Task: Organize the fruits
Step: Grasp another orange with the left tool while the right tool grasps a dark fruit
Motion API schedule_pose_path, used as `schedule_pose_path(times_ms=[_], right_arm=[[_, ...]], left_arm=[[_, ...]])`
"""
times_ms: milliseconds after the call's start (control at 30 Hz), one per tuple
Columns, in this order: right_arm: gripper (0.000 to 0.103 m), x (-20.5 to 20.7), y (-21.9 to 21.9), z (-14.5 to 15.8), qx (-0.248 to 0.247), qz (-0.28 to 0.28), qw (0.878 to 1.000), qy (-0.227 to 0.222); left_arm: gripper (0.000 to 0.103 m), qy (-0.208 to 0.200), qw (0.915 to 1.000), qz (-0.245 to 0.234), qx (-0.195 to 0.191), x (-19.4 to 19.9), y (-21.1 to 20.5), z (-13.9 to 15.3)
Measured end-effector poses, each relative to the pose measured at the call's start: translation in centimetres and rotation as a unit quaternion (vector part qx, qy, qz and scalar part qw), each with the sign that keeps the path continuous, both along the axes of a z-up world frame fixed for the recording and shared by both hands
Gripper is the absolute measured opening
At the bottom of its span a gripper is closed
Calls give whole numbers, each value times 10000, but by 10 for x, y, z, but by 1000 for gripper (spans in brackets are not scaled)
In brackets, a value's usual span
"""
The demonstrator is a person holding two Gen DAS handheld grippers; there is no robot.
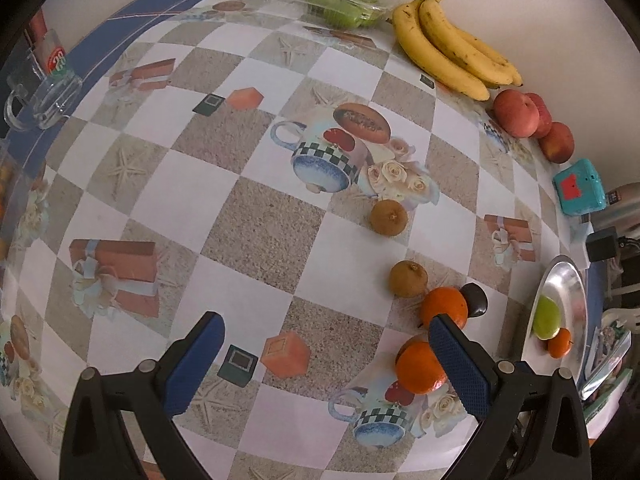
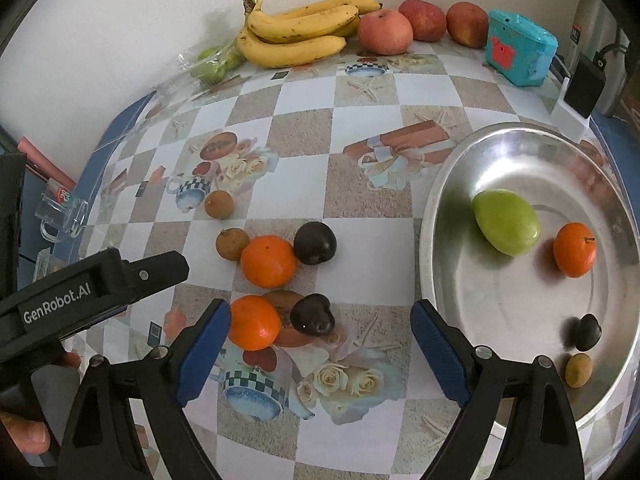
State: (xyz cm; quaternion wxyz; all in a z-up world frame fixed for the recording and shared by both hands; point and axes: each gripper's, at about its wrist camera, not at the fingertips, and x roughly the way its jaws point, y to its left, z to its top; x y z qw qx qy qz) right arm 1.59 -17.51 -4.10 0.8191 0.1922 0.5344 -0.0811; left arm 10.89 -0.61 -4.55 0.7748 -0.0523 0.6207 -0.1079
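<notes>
A steel bowl [image 2: 452, 184] on the right holds a green fruit [image 2: 505, 222], a small orange [image 2: 574, 249], a dark plum [image 2: 587, 332] and a small brown fruit [image 2: 578, 369]. On the tablecloth lie two oranges [image 2: 269, 261] [image 2: 253, 322], two dark plums [image 2: 315, 243] [image 2: 312, 315] and two brown fruits [image 2: 231, 243] [image 2: 219, 204]. My right gripper [image 2: 320, 352] is open and empty just in front of the near orange and plum. My left gripper [image 1: 326, 364] is open and empty; its right finger [image 1: 460, 364] overlaps an orange [image 1: 418, 368] in the view. The bowl [image 1: 576, 280] shows at the right edge.
Bananas [image 2: 296, 32], three red apples [image 2: 385, 32] and green fruit in a clear plastic box [image 2: 212, 64] line the back wall. A teal box [image 2: 520, 48] and a black device [image 2: 585, 88] stand back right. A glass mug [image 1: 44, 96] stands at the table's left edge.
</notes>
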Motion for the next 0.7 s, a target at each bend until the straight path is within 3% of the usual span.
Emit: schedule_pose_path(times_ms=[67, 200, 267, 700], right_arm=[[78, 0, 0, -1, -11, -9, 10000, -9], [68, 1, -1, -3, -22, -14, 10000, -10], [59, 2, -1, -5, -19, 0, 10000, -3], [33, 5, 3, -19, 170, 118, 9997, 143]], left_arm=[[103, -8, 10000, -17, -12, 0, -1, 0], [103, -15, 10000, -52, -13, 0, -3, 1], [103, -10, 10000, -72, -12, 0, -5, 1], [103, 8, 9998, -212, -55, -2, -14, 0]])
